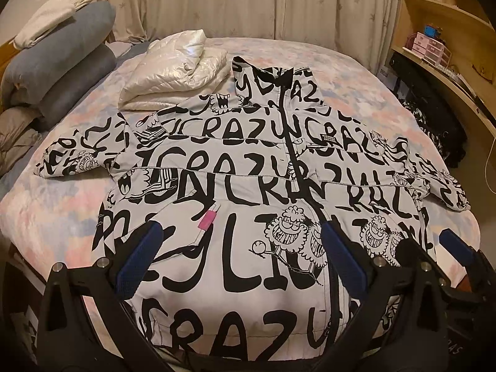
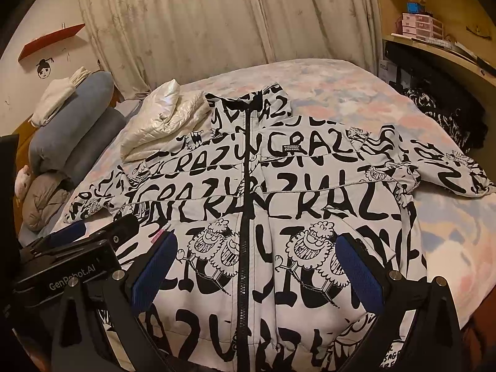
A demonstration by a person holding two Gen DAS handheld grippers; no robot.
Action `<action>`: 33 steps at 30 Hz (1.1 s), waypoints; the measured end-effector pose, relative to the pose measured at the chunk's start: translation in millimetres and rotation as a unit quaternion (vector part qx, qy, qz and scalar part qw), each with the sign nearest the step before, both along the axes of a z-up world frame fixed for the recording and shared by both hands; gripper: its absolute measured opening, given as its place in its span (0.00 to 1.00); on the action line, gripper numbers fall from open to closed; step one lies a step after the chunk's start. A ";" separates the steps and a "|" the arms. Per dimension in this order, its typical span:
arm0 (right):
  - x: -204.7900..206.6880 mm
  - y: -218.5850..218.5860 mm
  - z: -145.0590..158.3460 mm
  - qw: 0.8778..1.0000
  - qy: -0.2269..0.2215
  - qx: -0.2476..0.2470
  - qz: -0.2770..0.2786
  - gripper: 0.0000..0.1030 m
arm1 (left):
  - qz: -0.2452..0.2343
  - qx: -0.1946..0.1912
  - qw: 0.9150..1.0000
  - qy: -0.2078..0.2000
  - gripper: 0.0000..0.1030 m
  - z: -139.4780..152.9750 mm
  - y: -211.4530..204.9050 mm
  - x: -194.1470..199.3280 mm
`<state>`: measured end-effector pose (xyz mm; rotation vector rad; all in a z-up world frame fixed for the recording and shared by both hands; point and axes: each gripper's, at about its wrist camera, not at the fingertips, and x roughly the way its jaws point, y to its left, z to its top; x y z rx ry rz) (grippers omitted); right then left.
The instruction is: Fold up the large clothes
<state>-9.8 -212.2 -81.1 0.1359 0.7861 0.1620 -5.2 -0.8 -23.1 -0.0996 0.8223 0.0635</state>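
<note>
**Printed jacket lies flat on the bed, both tongs wide apart above its hem**

The jacket [image 1: 248, 167] lies front side up on the bed [image 1: 62, 217], zipped closed, with the collar far from the cameras and the hem near. Both sleeves are spread out to the sides. I think it is laid like this so that the sleeves can be folded inward first; no fold is made yet.

The left gripper [image 1: 241, 260] has its jaws apart and holds nothing; its blue pads [image 1: 139, 260] hang over the lower left part of the jacket. The right gripper [image 2: 257, 276] also has its jaws apart and is empty, one pad on each side of the black zipper [image 2: 246, 186]. Whether the pads touch the cloth, I cannot tell.

A cream-white padded garment [image 1: 173, 71] is already folded beside the collar, probably put aside to keep space.

The writing: "CRAZY" repeats in large black letters over the jacket. A small black label [image 2: 290, 149] on the chest has three lines, too blurred to read surely. On the left gripper's body, seen in the right view, stands "GenRobot.AI" [image 2: 74, 282]. A pink tag [image 1: 208, 219] has no readable text.
</note>
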 end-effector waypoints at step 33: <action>-0.8 -3.6 1.0 1.000 0.000 0.002 -0.003 1.00 | -0.001 0.003 1.000 0.001 0.97 -2.5 -1.0 -2.5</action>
